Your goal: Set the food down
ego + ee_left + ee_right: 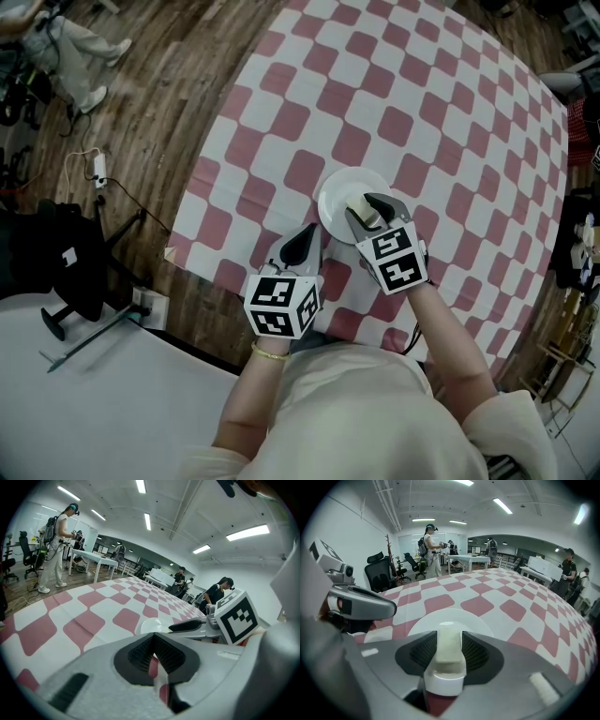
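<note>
Holds left gripper (pixel 310 235) low, jaws together and empty; grips a pale food block (pixel 449 645) in right gripper (pixel 368 210) alongside, forearms reaching forward.

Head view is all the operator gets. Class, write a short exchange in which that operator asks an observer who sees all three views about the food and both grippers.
Operator: Is the food gripped by the right gripper?
Observer: Yes. Its view shows both pads pressed on the pale block's sides, with the plate beyond.
Operator: Does the left gripper hold anything?
Observer: No. Its jaws are together, and only cloth shows past them.
</note>
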`<state>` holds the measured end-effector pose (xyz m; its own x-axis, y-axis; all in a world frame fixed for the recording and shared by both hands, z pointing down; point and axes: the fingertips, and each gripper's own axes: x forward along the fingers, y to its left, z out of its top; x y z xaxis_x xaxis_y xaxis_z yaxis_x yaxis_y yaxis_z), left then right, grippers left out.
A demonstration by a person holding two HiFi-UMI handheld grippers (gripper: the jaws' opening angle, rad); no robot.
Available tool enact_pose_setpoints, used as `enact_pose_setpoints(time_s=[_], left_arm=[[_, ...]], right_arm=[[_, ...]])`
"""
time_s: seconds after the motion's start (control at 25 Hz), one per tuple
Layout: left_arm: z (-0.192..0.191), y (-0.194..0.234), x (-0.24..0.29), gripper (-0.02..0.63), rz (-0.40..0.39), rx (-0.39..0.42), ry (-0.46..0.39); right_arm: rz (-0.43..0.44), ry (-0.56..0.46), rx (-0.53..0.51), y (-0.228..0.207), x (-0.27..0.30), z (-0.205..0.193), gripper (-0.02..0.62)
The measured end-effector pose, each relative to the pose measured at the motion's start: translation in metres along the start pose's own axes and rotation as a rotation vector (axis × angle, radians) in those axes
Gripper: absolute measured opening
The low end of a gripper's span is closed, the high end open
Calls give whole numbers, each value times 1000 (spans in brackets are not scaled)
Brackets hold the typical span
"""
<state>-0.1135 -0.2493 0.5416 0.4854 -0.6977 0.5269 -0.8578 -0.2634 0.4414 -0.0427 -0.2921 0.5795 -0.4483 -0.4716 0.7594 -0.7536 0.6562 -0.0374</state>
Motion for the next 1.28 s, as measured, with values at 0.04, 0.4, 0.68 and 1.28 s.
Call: enact_pose_setpoints(time_s=[0.04, 0.4, 0.68, 1.28], left_arm=[[1, 0, -1, 0, 0, 0, -1], [1, -7, -11, 0, -4, 11, -12], [1, -14, -22, 0, -5, 14, -31], [1, -31, -45, 0, -9, 34, -55]], right_arm=[[-2, -1, -1, 0, -1, 0, 173], [-40, -31, 3, 2, -15, 5, 154], [-84, -69, -12, 5, -32, 11, 78], [-108, -152, 7, 17, -67, 22, 6]])
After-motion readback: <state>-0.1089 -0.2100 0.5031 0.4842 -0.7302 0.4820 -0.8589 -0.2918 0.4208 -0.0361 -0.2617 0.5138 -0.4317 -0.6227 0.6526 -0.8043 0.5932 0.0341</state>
